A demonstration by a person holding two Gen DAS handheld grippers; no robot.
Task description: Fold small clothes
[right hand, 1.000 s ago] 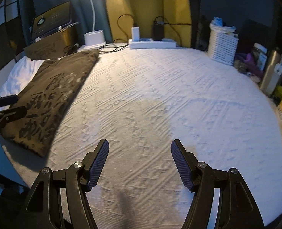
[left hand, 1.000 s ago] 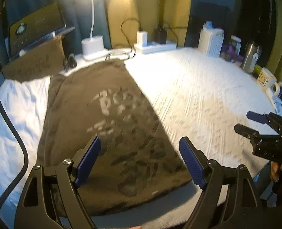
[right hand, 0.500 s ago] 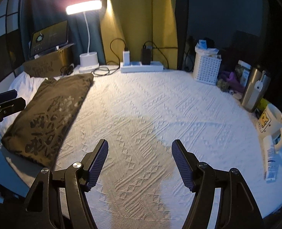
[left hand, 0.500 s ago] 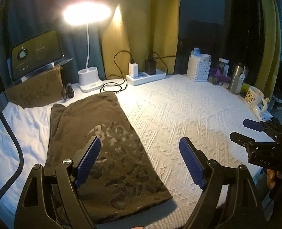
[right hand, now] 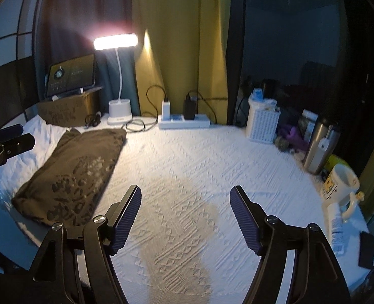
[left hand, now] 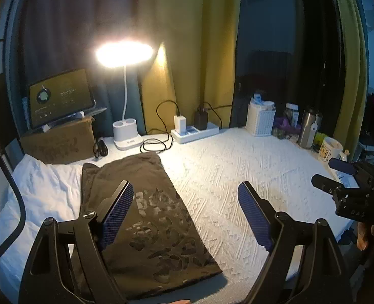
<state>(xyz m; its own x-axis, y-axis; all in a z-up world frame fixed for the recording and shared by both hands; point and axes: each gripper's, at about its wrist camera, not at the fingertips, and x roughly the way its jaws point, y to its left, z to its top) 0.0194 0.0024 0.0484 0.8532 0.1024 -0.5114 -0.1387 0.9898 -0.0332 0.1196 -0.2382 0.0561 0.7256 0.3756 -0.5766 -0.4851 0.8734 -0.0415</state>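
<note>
A dark brown garment [left hand: 146, 210] with a printed pattern lies folded in a long strip on the left side of the white textured bedcover [left hand: 250, 167]. It also shows in the right wrist view [right hand: 78, 174]. My left gripper [left hand: 184, 215] is open and empty, held above the garment's near right edge. My right gripper [right hand: 185, 217] is open and empty, held above bare bedcover [right hand: 212, 162] to the right of the garment. Each gripper shows at the edge of the other's view.
At the back stand a lit desk lamp [left hand: 125, 136], a tablet [left hand: 60, 97] on a brown box, a power strip [left hand: 194, 131] with chargers and cables, a white basket [left hand: 260, 119], a steel flask [left hand: 308, 129] and a mug [left hand: 330, 149]. A white pillow [left hand: 40, 190] lies left.
Both grippers have lifted and tilted up and back from the bed, so more of the wall and curtains shows. The garment has not moved. Both grippers stay open.
</note>
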